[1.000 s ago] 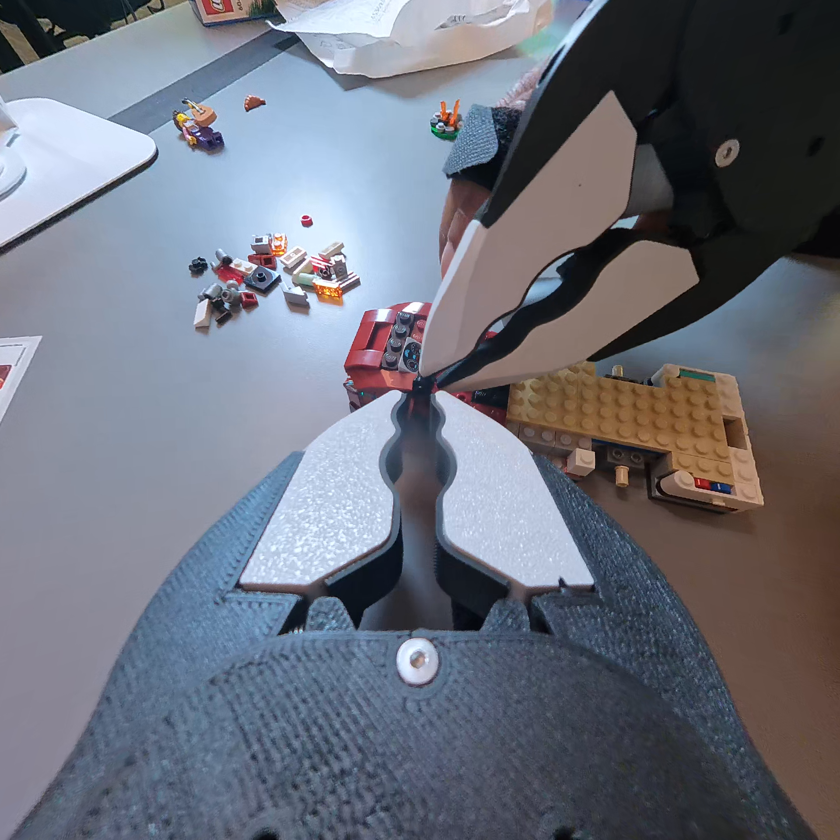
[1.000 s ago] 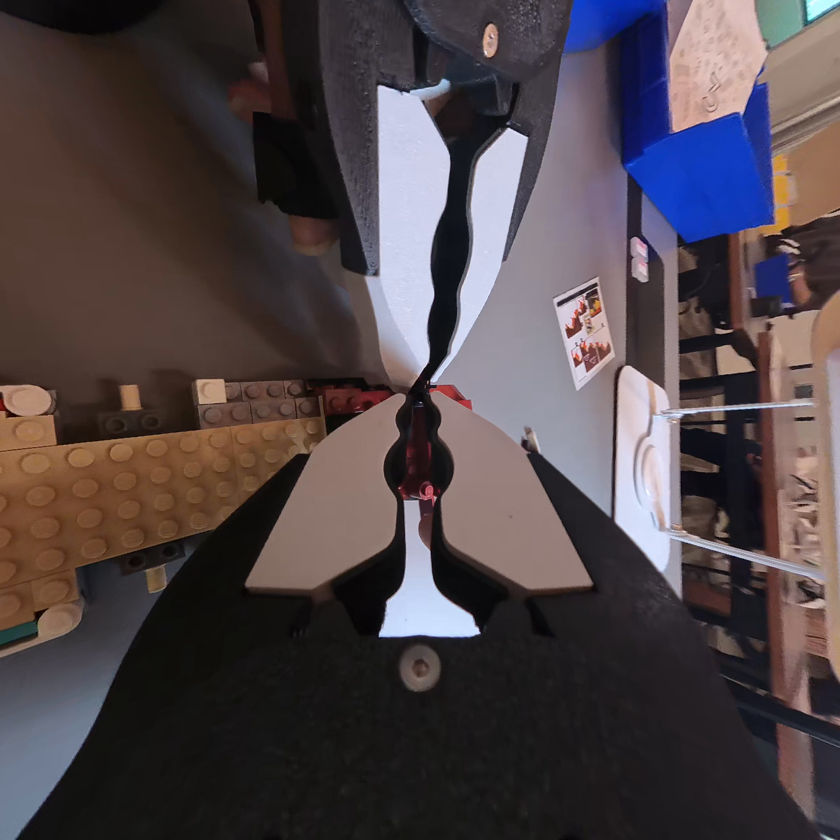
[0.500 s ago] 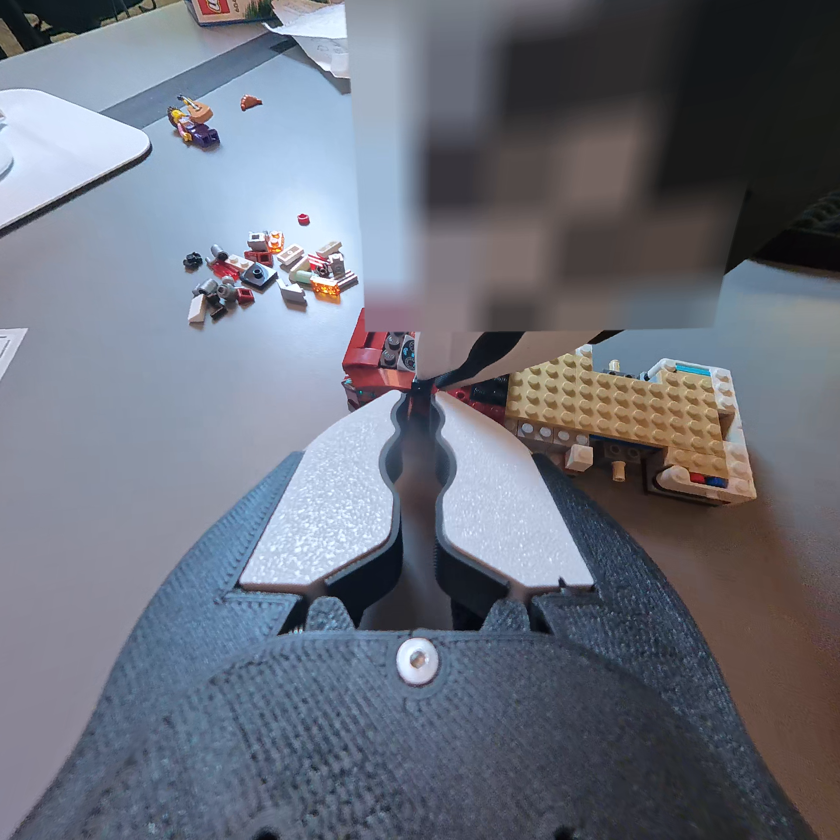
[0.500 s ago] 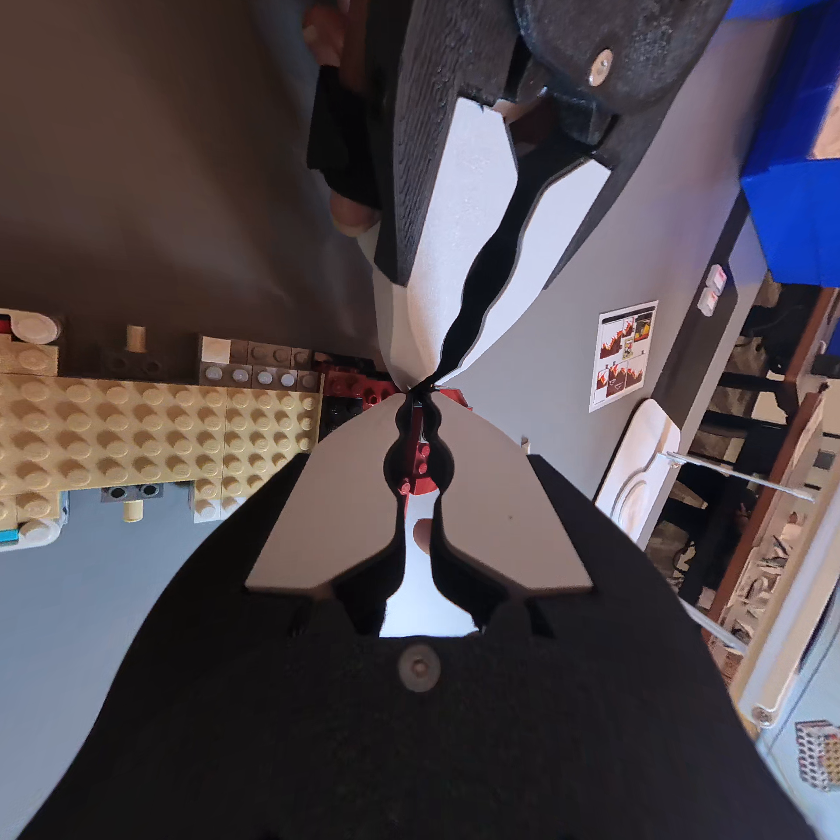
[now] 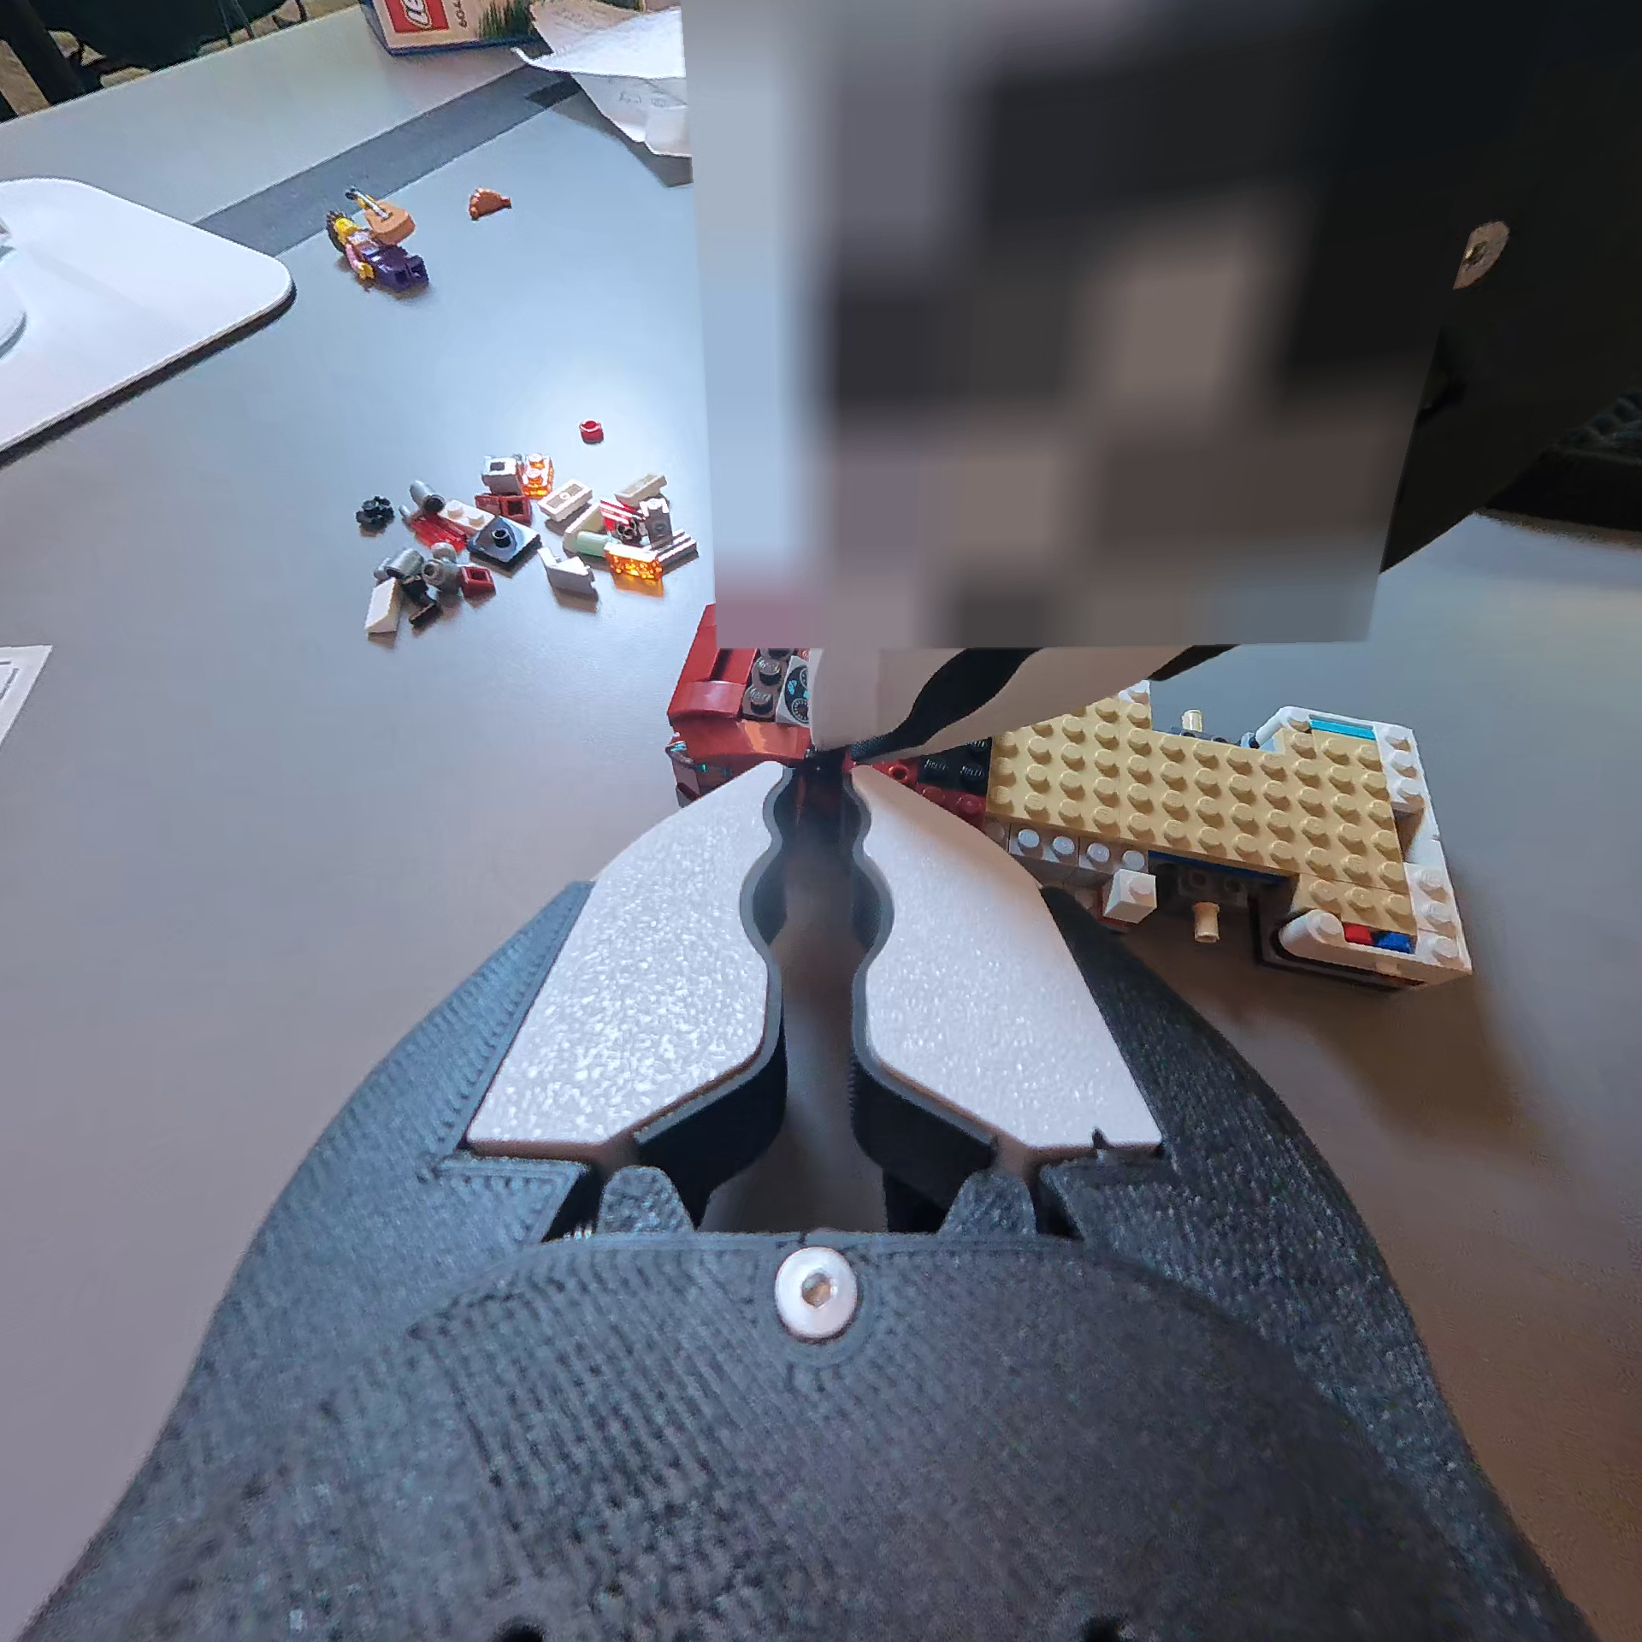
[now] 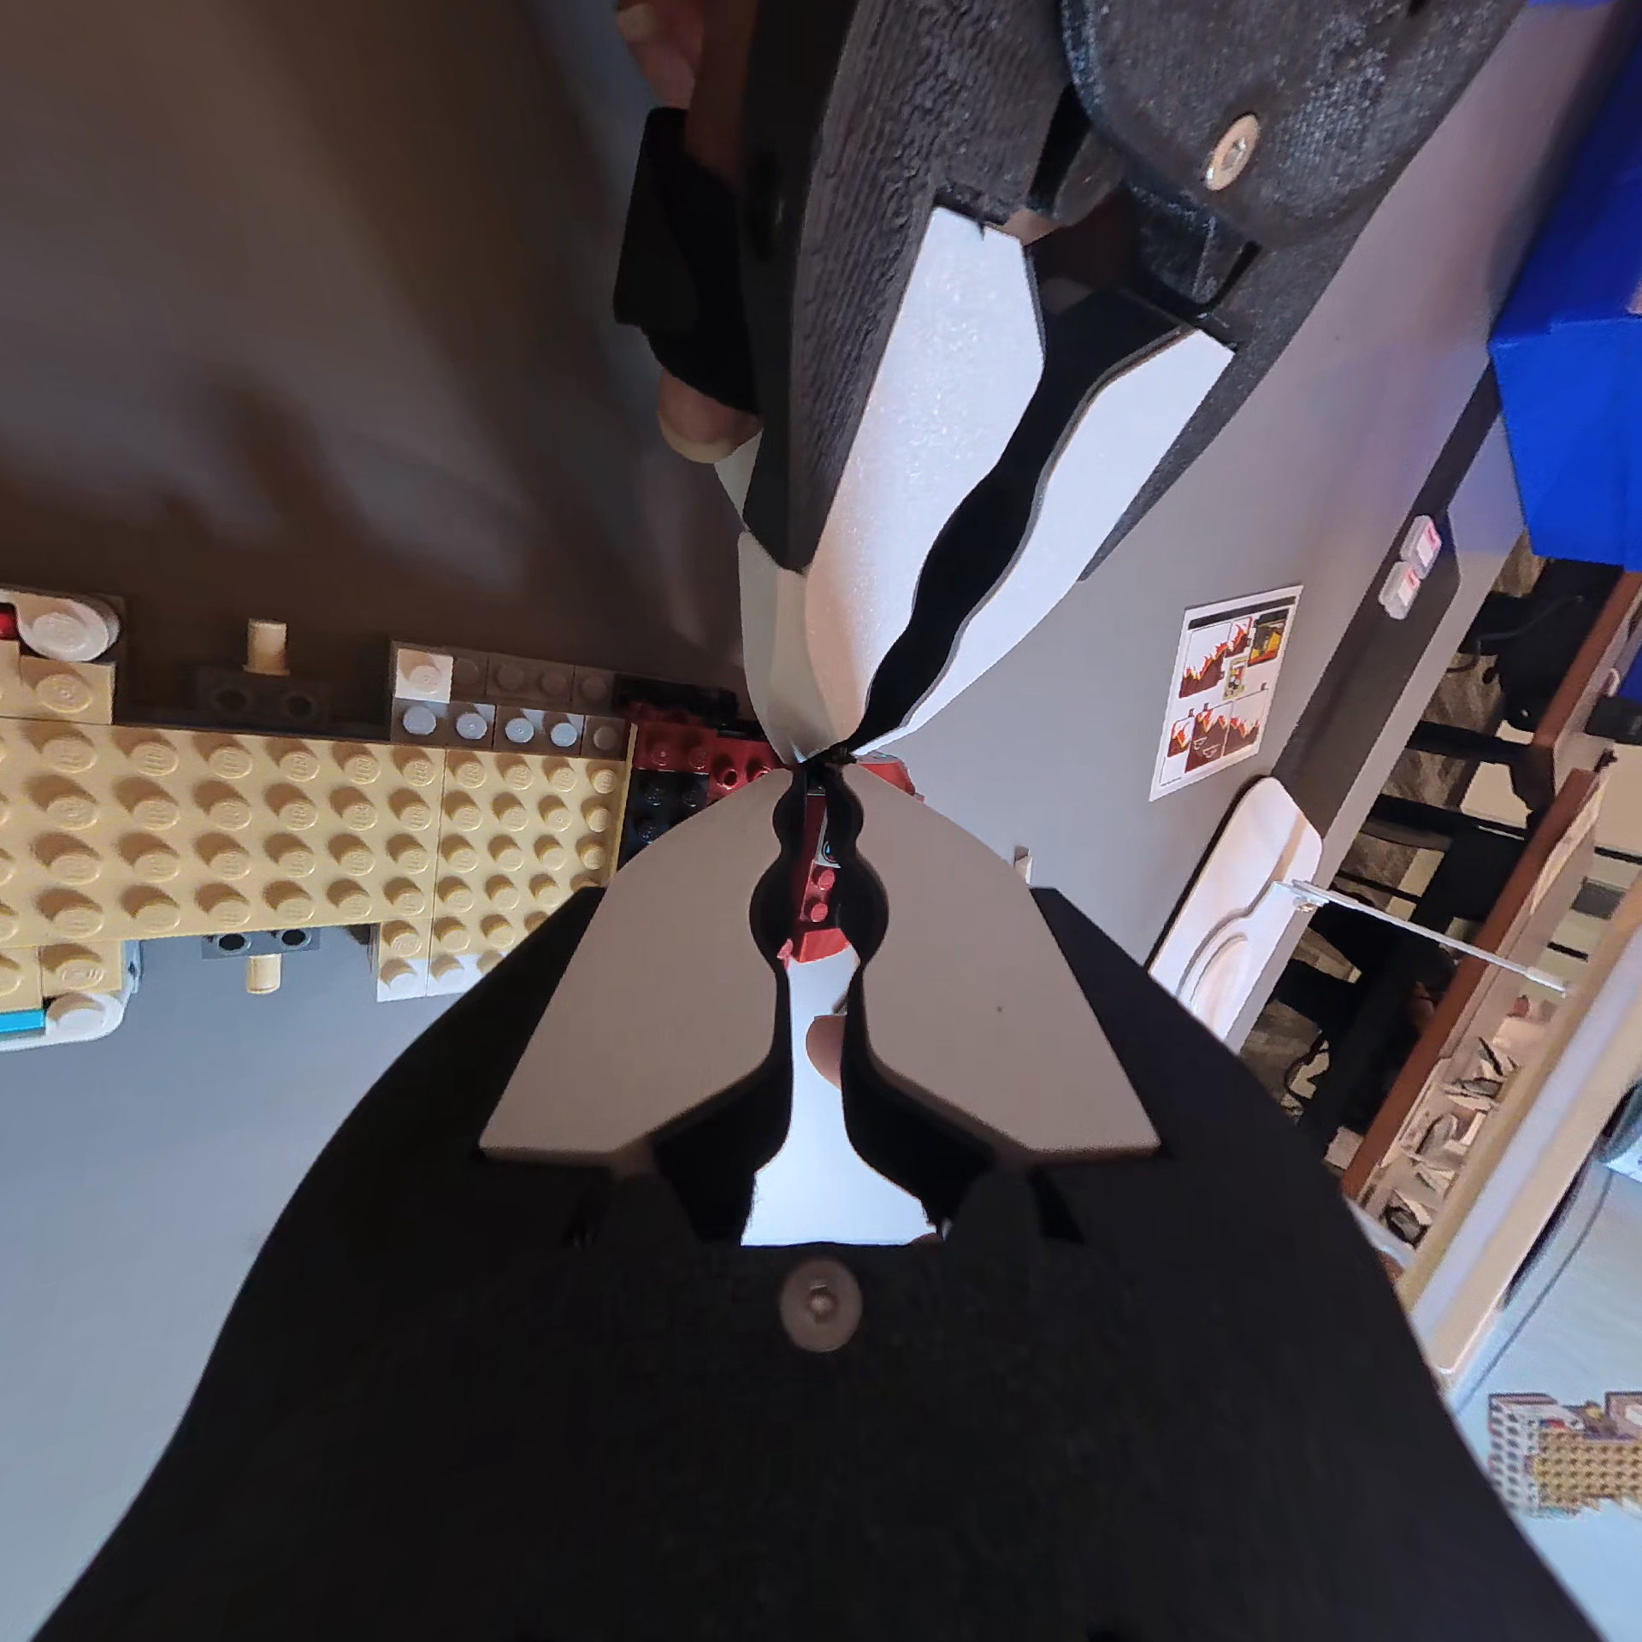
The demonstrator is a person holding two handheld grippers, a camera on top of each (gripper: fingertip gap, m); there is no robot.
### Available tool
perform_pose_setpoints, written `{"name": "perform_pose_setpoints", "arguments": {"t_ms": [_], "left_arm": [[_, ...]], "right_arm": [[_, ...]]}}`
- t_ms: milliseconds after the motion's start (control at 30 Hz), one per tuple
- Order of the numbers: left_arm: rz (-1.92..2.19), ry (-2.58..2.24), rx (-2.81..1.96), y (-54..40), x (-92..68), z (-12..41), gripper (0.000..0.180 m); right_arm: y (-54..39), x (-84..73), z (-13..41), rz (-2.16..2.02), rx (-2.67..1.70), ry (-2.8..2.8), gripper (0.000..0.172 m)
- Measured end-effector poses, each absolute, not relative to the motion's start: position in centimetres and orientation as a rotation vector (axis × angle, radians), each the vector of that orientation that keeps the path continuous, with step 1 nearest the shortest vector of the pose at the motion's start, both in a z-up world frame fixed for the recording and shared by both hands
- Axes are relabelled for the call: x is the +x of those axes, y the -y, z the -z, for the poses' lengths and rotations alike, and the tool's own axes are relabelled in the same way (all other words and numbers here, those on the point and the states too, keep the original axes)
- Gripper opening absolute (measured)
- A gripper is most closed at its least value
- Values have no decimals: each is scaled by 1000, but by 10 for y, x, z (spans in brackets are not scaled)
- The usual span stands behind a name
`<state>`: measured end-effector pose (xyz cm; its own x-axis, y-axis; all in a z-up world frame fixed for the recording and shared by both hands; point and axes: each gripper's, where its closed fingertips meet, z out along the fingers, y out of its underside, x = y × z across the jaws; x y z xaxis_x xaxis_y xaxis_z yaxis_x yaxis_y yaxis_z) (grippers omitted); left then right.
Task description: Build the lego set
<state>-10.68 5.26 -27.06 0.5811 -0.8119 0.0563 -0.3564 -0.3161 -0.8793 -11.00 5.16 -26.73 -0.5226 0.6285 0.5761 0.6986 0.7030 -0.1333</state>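
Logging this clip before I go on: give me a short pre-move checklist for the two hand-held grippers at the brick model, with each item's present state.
1. Left hand-held gripper tips at the dark red front section: ok.
2. Right hand-held gripper tips meet the left's there: ok.
3. Small dark piece pinched at the tips: cannot tell.
4. Tan studded plate flat on the grey table: ok.
5. Loose small bricks apart from the model: ok.
6. Right gripper's body in left view: cannot tell, mosaic-covered.

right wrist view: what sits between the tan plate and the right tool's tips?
Dark red studded bricks and black ones, joined to the tan plate, run up to the right tool. Right wrist view shows it.
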Motion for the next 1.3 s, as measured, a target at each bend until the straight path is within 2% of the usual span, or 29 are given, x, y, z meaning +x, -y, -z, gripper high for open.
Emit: {"name": "perform_pose_setpoints", "arguments": {"t_ms": [800,900,1033,1300], "left_arm": [[608,-1206,-1834,-73,-76,271,9],[629,-1248,-1810,-73,-73,271,9],[647,-1277,-1795,-74,-70,271,9],[661,-1261,-1790,-74,-69,271,9]], "right_arm": [[-73,-79,265,288,-1369,1874,5],[-75,-75,268,289,-1432,1813,11],[-76,-72,268,295,-1469,1732,10],[-72,-57,253,44,-1595,1499,16]]}}
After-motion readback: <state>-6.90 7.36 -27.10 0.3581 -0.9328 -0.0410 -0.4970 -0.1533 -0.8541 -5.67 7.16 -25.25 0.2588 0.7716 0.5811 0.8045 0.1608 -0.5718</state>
